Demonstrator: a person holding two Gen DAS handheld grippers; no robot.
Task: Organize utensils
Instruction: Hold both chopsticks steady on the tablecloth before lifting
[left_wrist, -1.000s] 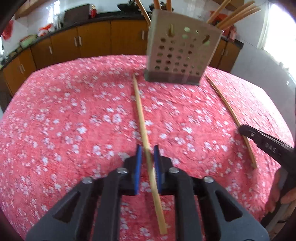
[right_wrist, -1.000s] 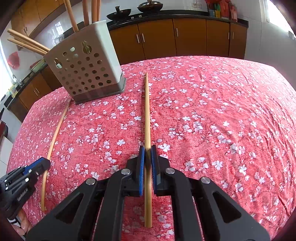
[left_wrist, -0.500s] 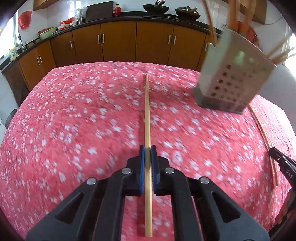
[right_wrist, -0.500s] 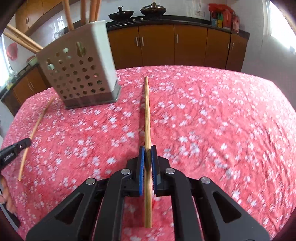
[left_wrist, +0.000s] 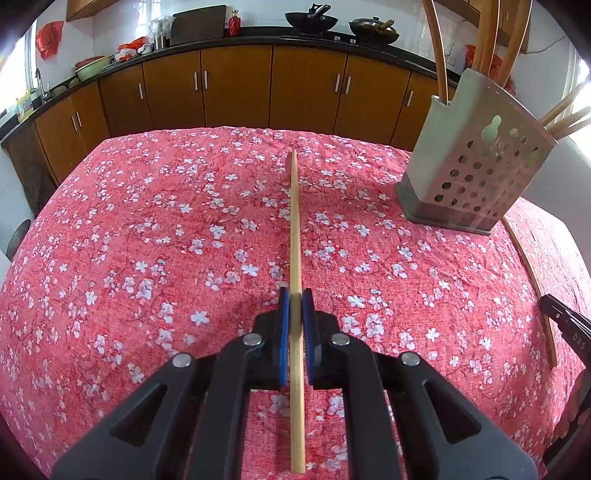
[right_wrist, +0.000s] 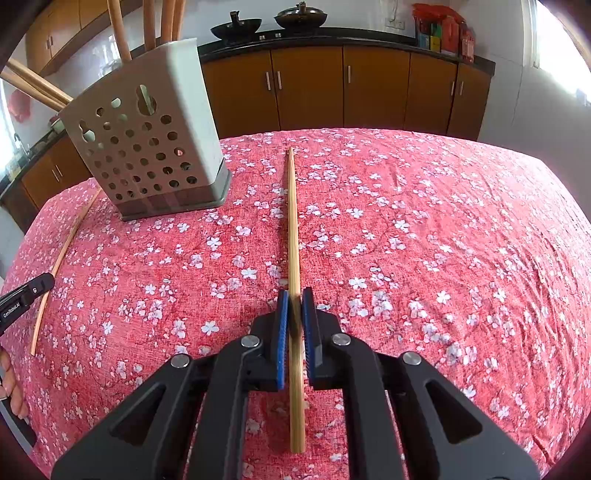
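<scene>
The left hand-held gripper (left_wrist: 295, 314) is clamped on a bamboo chopstick (left_wrist: 294, 221); the right hand-held gripper (right_wrist: 295, 314) clamps a second chopstick (right_wrist: 292, 221). Both sticks point to 12 o'clock above the tabletop (right_wrist: 461, 240). Judged light, stiff and smooth, each is gripped nearer its rear end. The perforated holder (right_wrist: 147, 147) stands at 10 o'clock.

White lettering "GenRobot.AI" is showing on my black plastic left gripper (right_wrist: 26, 299); "DAS" is showing on my black right gripper (left_wrist: 569, 328).
</scene>
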